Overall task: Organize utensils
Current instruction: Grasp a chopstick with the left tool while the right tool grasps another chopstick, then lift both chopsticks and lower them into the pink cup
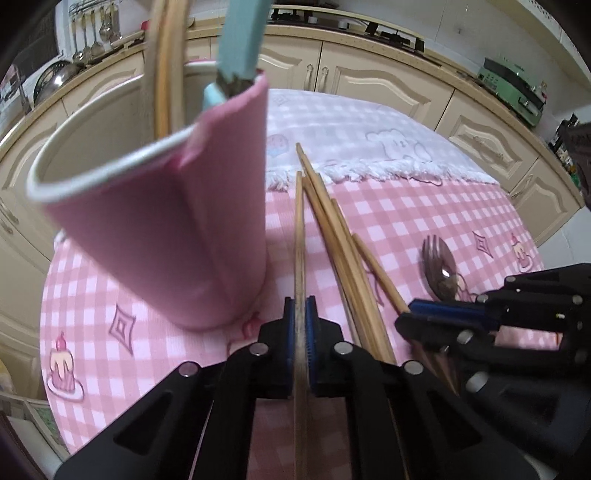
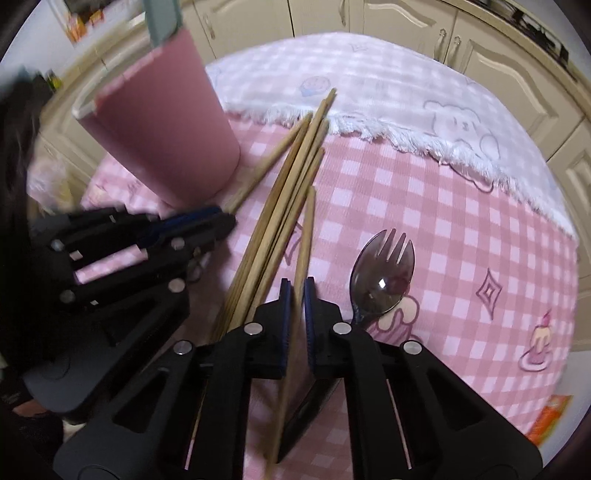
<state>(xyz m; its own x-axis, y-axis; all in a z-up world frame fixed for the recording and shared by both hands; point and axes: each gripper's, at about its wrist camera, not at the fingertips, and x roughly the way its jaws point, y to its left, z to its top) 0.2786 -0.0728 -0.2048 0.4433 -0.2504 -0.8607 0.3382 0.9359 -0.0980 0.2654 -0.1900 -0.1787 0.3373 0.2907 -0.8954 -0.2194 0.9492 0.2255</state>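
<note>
My left gripper [image 1: 300, 314] is shut on a single wooden chopstick [image 1: 299, 229] that points away along the table. My right gripper [image 2: 295, 295] is shut on another wooden chopstick [image 2: 308, 225]; it also shows in the left wrist view [image 1: 410, 317]. A bundle of several loose chopsticks [image 2: 284, 206] lies on the pink checked tablecloth [image 2: 461, 229] between the two grippers. A pink utensil holder [image 1: 173, 221] stands at the left with chopsticks [image 1: 168, 66] and a teal-handled utensil [image 1: 240, 40] inside. A metal spork [image 2: 382, 273] lies right of the bundle.
A white fringed cloth [image 2: 388, 85] covers the far half of the round table. Cream kitchen cabinets [image 1: 369, 81] run behind the table. Ladles hang on a rack [image 1: 92, 33] at the far left. The table edge curves close on the right [image 2: 569, 295].
</note>
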